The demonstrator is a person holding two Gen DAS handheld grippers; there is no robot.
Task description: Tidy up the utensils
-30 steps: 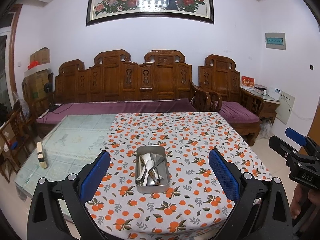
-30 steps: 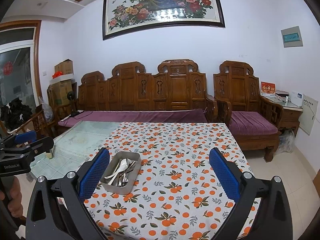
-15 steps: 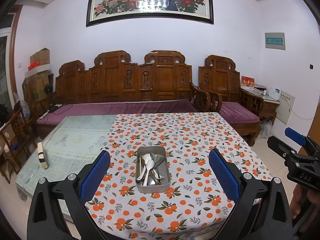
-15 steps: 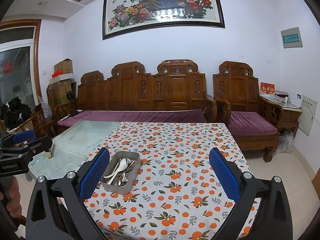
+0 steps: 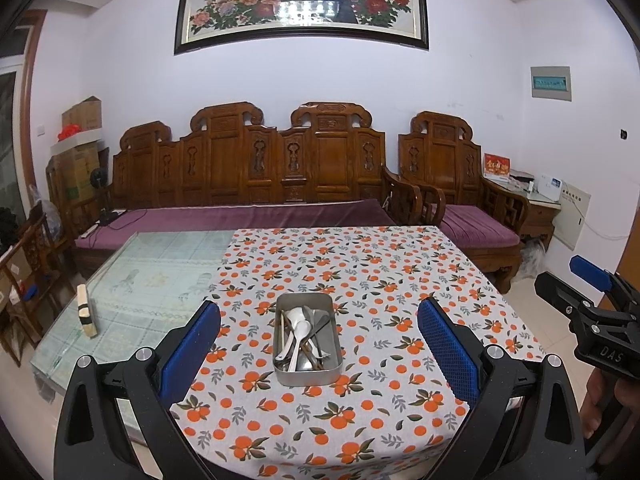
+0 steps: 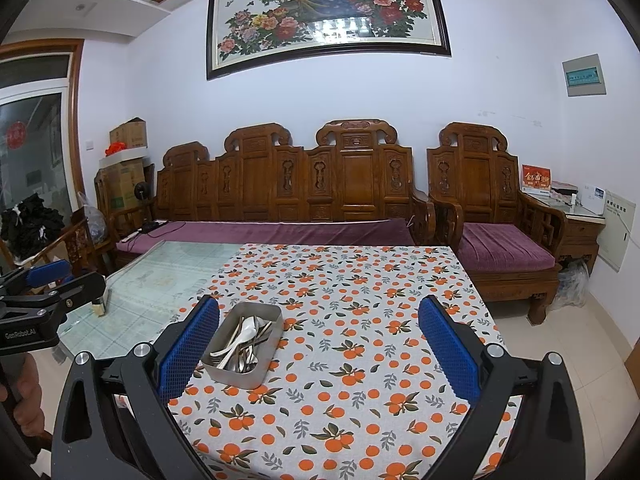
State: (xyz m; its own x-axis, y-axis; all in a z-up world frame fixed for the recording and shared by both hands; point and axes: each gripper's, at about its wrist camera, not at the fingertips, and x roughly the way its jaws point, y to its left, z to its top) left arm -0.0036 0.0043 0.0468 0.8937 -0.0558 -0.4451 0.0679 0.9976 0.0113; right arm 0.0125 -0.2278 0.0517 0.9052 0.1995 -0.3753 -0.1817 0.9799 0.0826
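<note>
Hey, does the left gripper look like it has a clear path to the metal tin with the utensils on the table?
Probably yes. The left gripper is open, and the metal tin lies straight ahead between its fingers on the orange-print tablecloth, with nothing standing between them. The right gripper is off to the side.

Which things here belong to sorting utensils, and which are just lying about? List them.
For the job:
metal tray
white spoons and other utensils piled in it
left gripper, open
right gripper, open

Lying about:
small block on the glass tabletop
wooden sofa
peacock painting
</note>
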